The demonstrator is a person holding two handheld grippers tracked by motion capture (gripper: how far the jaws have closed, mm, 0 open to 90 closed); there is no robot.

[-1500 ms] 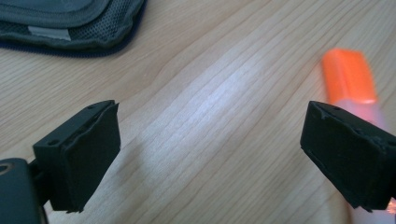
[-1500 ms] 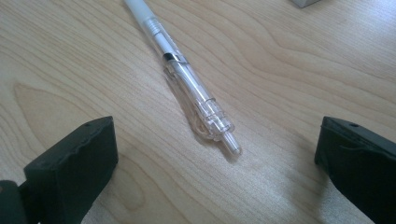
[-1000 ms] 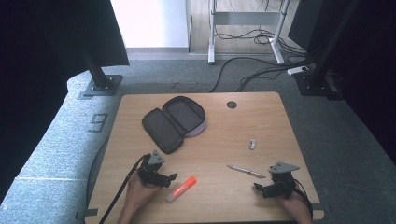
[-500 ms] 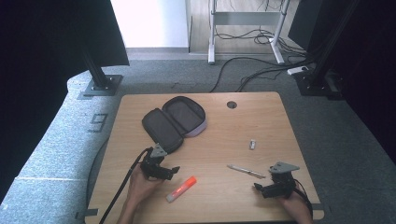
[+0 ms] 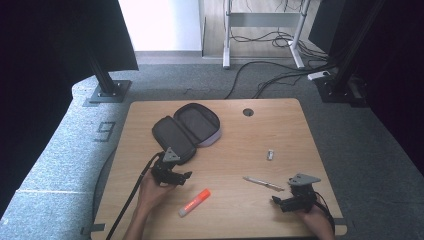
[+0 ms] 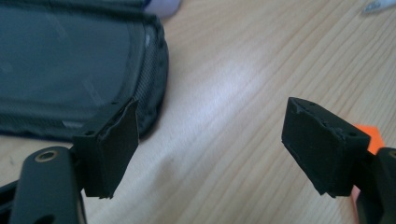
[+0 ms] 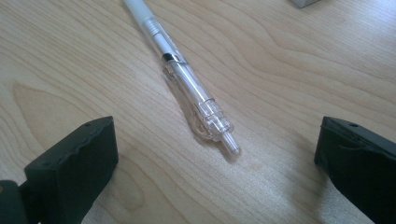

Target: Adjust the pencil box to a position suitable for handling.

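1. High view: the left tongs [image 5: 184,176] sit on the desk [image 5: 280,125] just below the open dark pencil case [image 5: 185,131], with the person's left hand [image 5: 152,187] behind them.
2. Left gripper view: the left tongs [image 6: 210,144] are spread wide with nothing between the jaws. The edge of the pencil case [image 6: 70,65] lies just beyond the left jaw, and a sliver of the orange marker [image 6: 371,140] peeks out behind the right jaw.
3. High view again: the orange marker [image 5: 195,202] lies slantwise on the desk just below and to the right of the left tongs, apart from them.
4. The right tongs [image 5: 278,201] rest near the front right corner of the desk, close to the clear pen [image 5: 263,183].
5. Right gripper view: the right tongs [image 7: 215,168] are wide and empty. The clear pen [image 7: 187,84] lies flat on the wood, its push-button end pointing into the gap between the jaws without touching either.
6. A small grey piece [image 5: 270,154] lies farther up the desk, well apart from both tongs.
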